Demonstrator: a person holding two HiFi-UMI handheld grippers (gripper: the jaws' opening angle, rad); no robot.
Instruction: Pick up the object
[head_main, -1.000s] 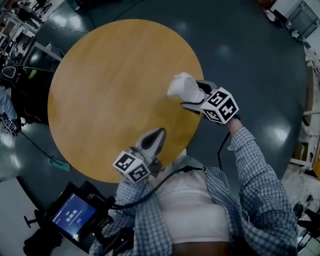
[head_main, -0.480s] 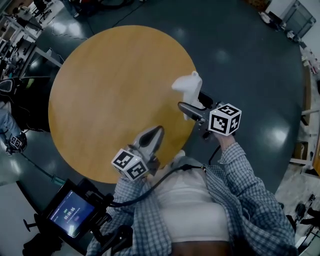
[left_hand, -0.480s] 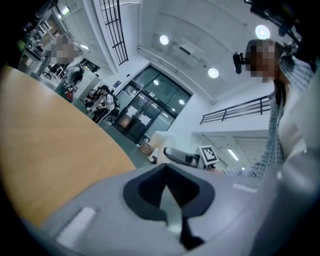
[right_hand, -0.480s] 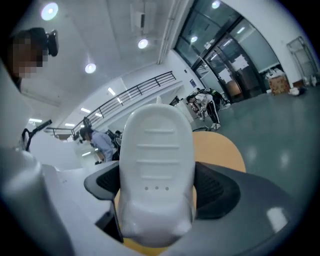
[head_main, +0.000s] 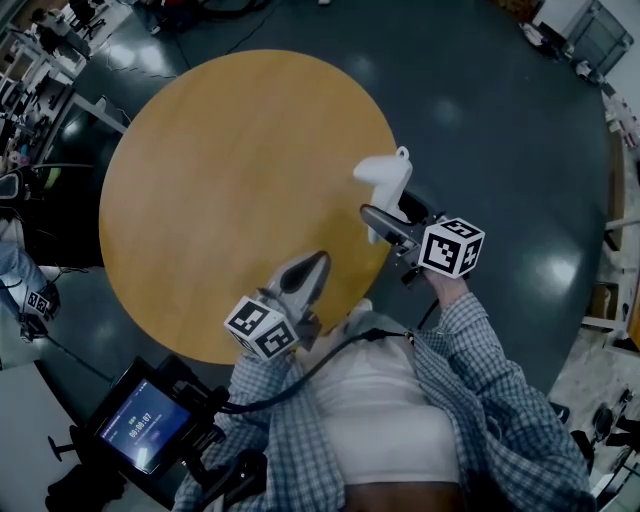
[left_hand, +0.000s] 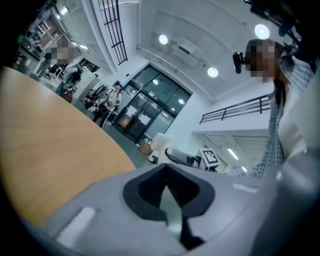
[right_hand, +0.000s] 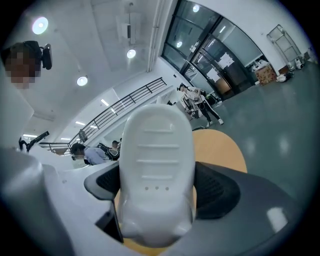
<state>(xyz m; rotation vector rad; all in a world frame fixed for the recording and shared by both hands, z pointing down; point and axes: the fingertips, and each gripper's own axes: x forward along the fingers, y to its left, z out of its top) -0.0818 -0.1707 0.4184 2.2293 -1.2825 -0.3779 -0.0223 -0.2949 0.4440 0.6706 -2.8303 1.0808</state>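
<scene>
Head view: the right gripper (head_main: 386, 216) holds a white shoe (head_main: 383, 177) above the round table (head_main: 220, 180) at its 3 o'clock edge; the left gripper (head_main: 312, 266) hovers at 5 o'clock.

Left gripper view: jaws together, empty.

Right gripper view: jaws clamped on the shoe's sides, sole (right_hand: 156, 165) facing the camera.

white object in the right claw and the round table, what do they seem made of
White object: likely moulded plastic, smooth satin, with moulded ridges and small holes. Table: wood or wood-look laminate, faint grain, low sheen.
</scene>
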